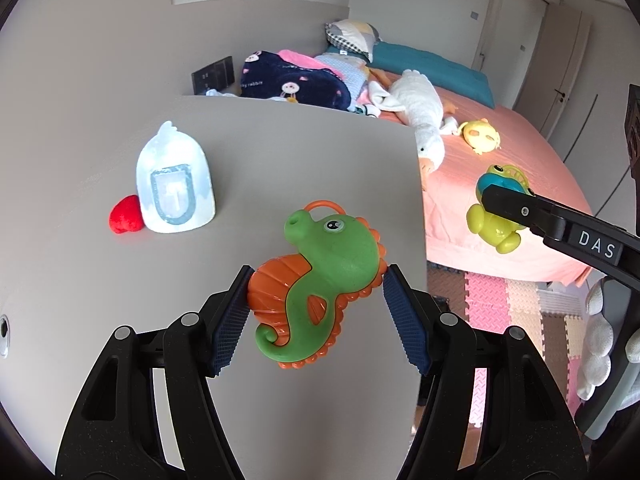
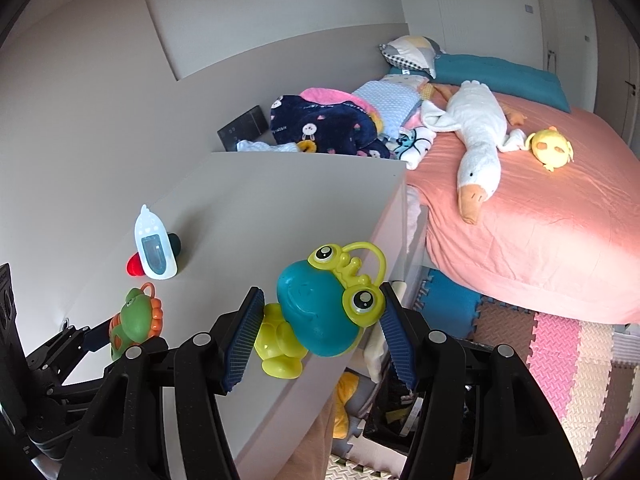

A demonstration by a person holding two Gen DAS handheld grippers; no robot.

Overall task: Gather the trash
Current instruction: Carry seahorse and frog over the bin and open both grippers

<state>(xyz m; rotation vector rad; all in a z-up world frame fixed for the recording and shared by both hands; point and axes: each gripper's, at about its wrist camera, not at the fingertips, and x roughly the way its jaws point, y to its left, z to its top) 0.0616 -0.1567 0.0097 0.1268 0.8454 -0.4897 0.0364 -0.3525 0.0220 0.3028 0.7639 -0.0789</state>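
My left gripper (image 1: 316, 292) is shut on a green and orange seahorse toy (image 1: 320, 276), held over the grey tabletop (image 1: 280, 160). The seahorse toy also shows in the right wrist view (image 2: 136, 318), low at the left. My right gripper (image 2: 320, 320) is shut on a teal and yellow frog toy (image 2: 320, 312), held above the table's right edge. The frog toy shows in the left wrist view (image 1: 496, 216), to the right past the table edge, with the right gripper's finger across it.
A white bottle-shaped object (image 1: 174, 184) and a red plush piece (image 1: 126, 220) stand on the table at the left. A bed with a pink sheet (image 2: 540, 220) carries a white goose plush (image 2: 476, 132), a yellow plush (image 2: 550, 148) and folded blankets (image 2: 320, 124). Foam mats (image 2: 560, 360) cover the floor.
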